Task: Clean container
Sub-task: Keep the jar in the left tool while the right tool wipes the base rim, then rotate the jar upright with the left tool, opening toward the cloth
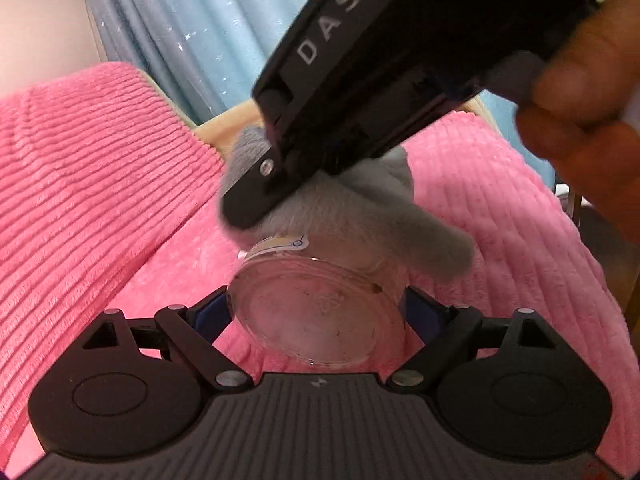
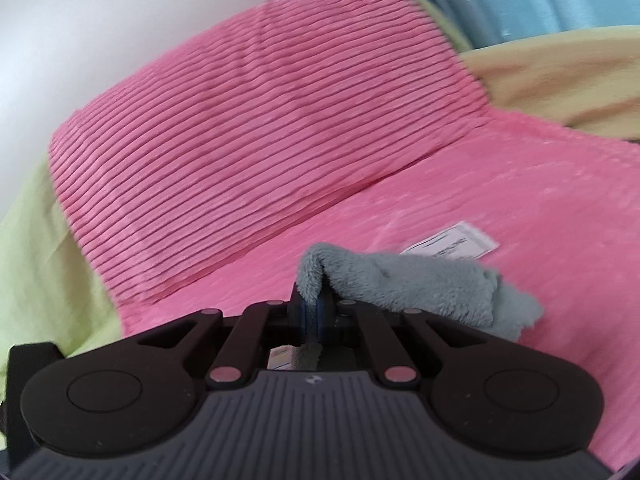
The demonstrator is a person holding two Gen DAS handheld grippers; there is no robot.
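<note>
Container [image 1: 320, 312] gripped in left tongs [image 1: 320, 316], right tongs [image 2: 314, 312] pinching grey cloth [image 2: 420, 292], pink ribbed bedding [image 2: 240, 120], blue curtain [image 1: 192, 32]

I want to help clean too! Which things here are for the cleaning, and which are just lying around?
For the cleaning: clear container, grey cloth, left gripper, right gripper.
Just lying around: pink cushion, white paper slip, blue curtain.

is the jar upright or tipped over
Tipped on its side: the jar shows its round base to the left wrist camera, held between the left gripper fingers.
</note>
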